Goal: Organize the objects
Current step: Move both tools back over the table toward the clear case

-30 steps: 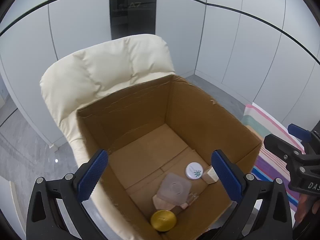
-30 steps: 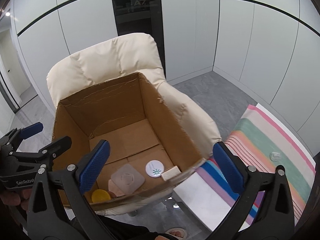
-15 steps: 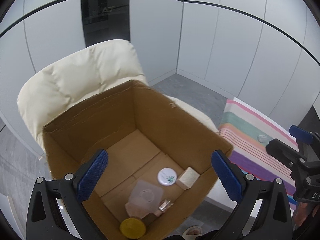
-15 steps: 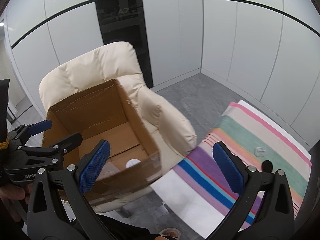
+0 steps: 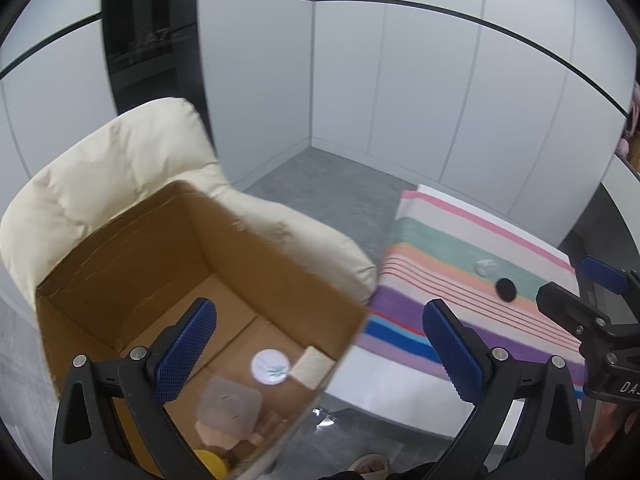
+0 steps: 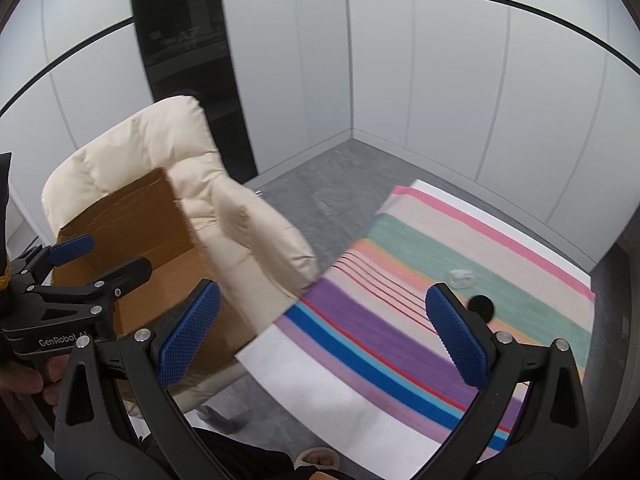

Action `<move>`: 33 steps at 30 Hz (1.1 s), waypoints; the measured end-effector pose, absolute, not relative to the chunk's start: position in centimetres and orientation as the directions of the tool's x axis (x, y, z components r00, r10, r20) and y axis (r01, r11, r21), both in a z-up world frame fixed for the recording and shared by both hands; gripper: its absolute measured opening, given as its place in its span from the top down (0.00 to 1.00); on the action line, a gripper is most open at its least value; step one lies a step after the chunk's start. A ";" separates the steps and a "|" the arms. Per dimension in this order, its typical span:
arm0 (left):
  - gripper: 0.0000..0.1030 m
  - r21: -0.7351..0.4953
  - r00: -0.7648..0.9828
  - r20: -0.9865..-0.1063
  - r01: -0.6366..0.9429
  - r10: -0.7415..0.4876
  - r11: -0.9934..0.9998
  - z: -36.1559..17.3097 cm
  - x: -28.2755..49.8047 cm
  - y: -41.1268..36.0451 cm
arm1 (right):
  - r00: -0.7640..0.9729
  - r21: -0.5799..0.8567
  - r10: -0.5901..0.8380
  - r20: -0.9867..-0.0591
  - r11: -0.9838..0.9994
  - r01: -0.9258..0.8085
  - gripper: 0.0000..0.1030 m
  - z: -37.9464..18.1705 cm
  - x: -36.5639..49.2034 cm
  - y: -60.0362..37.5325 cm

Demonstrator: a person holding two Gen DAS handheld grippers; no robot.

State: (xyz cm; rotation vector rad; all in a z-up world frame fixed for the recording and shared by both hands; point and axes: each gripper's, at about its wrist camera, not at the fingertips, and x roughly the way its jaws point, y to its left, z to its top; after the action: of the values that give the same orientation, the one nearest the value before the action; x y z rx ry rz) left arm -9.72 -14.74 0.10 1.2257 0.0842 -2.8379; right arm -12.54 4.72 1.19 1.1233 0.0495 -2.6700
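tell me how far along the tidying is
Done: several items already lie in the box, among them a white lid and a yellow lid. In hand: nothing; the left gripper and right gripper are both open and empty. Left: a black disc and a clear piece on the striped cloth.

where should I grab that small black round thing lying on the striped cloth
Come straight down on the black disc and pinch its rim across the width. It appears to lie flat on the striped cloth, so the sides offer little purchase.
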 end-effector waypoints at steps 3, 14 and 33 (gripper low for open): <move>0.00 -0.028 -0.687 -0.727 0.037 -0.006 -0.999 0.1 -10.3 -12.9 | -0.676 0.066 -0.186 -0.713 -0.978 0.200 0.00 1.1 -12.5 6.5; 0.00 -0.021 -0.685 -0.726 -0.075 0.067 -0.997 0.0 -12.1 -6.0 | -0.686 0.087 -0.107 -0.719 -0.994 0.064 0.00 1.1 -11.7 14.0; 0.00 0.022 -0.612 -0.777 -0.262 0.148 -0.965 -3.5 -14.4 6.2 | -0.623 0.081 0.015 -0.782 -0.989 -0.125 0.00 -2.3 -9.5 25.8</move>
State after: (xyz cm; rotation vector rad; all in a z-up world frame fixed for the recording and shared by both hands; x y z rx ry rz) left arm -14.37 6.24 -3.49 1.4434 -0.2269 -3.0382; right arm -9.50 25.82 -2.35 1.3927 -0.2049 -2.8954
